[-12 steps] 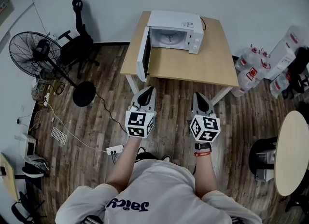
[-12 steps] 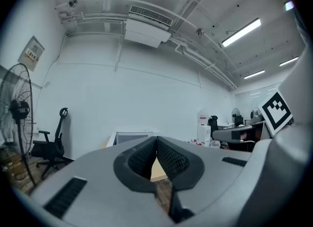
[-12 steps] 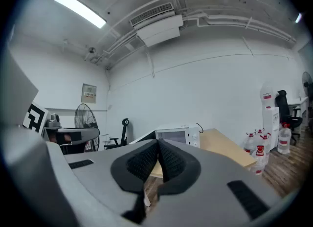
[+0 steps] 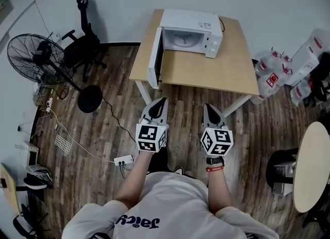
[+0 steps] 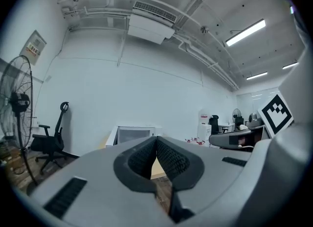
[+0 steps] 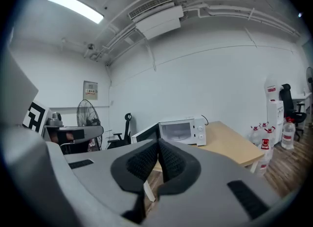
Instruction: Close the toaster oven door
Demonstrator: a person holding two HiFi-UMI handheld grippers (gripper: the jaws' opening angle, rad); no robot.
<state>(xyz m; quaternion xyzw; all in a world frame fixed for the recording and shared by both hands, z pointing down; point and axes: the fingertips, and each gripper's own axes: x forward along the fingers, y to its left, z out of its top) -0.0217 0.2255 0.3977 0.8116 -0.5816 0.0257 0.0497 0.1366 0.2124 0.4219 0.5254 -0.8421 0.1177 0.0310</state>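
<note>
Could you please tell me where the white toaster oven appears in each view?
Head view: the white box-shaped toaster oven sits top centre, on the wooden table.
Left gripper view: the oven is small, left of centre, just above the jaws.
Right gripper view: the oven is near centre, above the jaws.
Shared landmark: the black pedestal fan, left of the oven.

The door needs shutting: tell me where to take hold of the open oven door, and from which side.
Probably the oven door's free near edge, from its outer left side: it stands swung out, hinged at the toaster oven's left front.
</note>
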